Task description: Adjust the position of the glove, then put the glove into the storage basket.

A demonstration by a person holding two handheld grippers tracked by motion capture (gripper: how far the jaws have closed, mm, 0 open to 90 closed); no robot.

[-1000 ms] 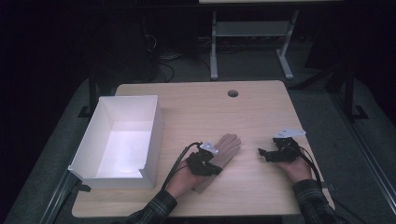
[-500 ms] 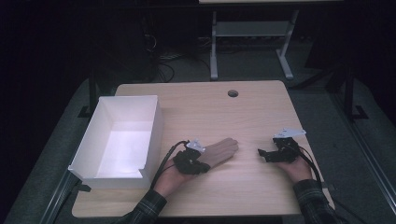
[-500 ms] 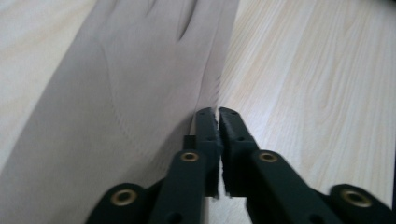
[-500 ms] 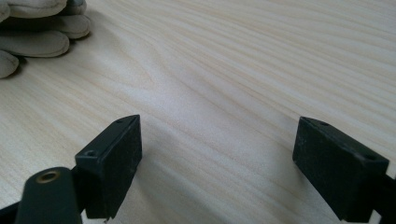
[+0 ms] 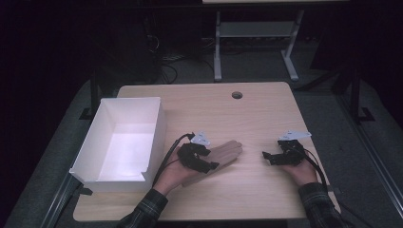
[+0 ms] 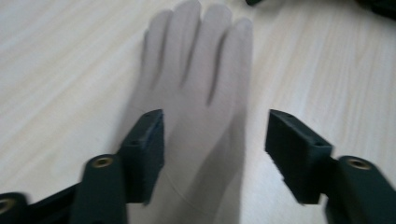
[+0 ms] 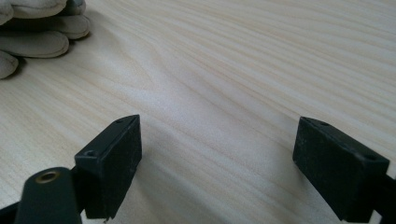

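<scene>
A beige glove (image 5: 227, 153) lies flat on the wooden table (image 5: 247, 114), fingers pointing right. My left gripper (image 5: 209, 162) hovers over its cuff end. Its jaws have just been opening; the glove (image 6: 196, 70) lies under and between them, and the pads stand apart from the fabric around my left gripper's gap (image 6: 215, 140). My right gripper (image 5: 267, 156) rests to the right of the glove, open over bare wood. In the right gripper view the glove's fingertips (image 7: 37, 28) lie at the far left, beyond my right gripper (image 7: 217, 154).
A white open box (image 5: 154, 128) stands at the table's left side, close to my left hand. A small round hole (image 5: 236, 95) sits near the table's far edge. Dark floor and a metal frame lie beyond the table.
My left gripper shifted left and up a little and opened off the glove's cuff. The glove swung to lie flatter, pointing right. The right gripper stayed put.
</scene>
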